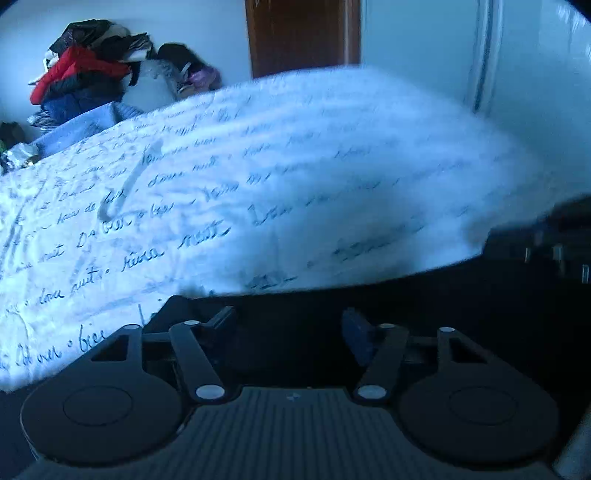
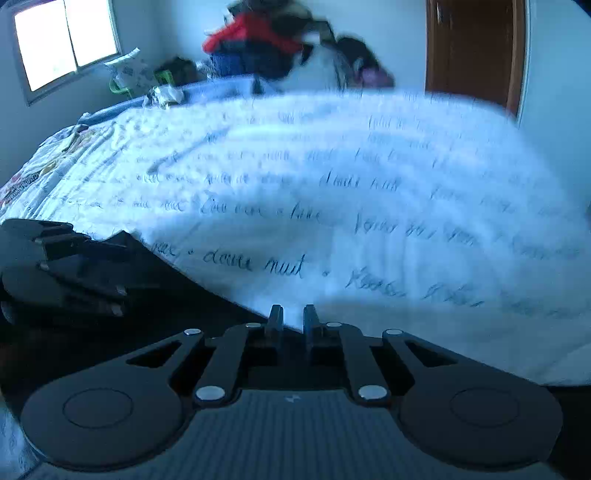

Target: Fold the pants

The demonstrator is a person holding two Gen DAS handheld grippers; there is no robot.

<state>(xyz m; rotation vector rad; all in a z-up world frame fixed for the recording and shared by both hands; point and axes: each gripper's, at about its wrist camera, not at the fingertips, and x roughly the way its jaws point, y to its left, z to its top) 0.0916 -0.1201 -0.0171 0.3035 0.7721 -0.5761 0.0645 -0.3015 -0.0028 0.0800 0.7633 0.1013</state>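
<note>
Bed (image 1: 258, 166) fills most of both views, with a white sheet that has dark writing on it. Behind it sit a pile of clothes (image 1: 85, 70), a brown door (image 1: 303, 33) and a bright window (image 2: 66, 40).

Dark pants (image 1: 406, 295) lie on the near edge of the bed, right under both tools. They are so dark that I cannot see legs or folds.

On the left gripper (image 1: 288, 325) the fingers (image 1: 221, 321) are spread wide, with dark cloth below the gap. They hold nothing. I think it is open like this so it can go down and take a new bit of cloth.

On the right gripper (image 2: 292, 317) the fingers (image 2: 275, 317) are pressed close, with just a thin slit between them. The edge of the pants runs right up to them, so they seem to pinch that edge. I think this grip keeps one side in place while the other side gets picked up.

Both tools are near each other over the same end of the pants. No fold shows yet, so the job looks early
</note>
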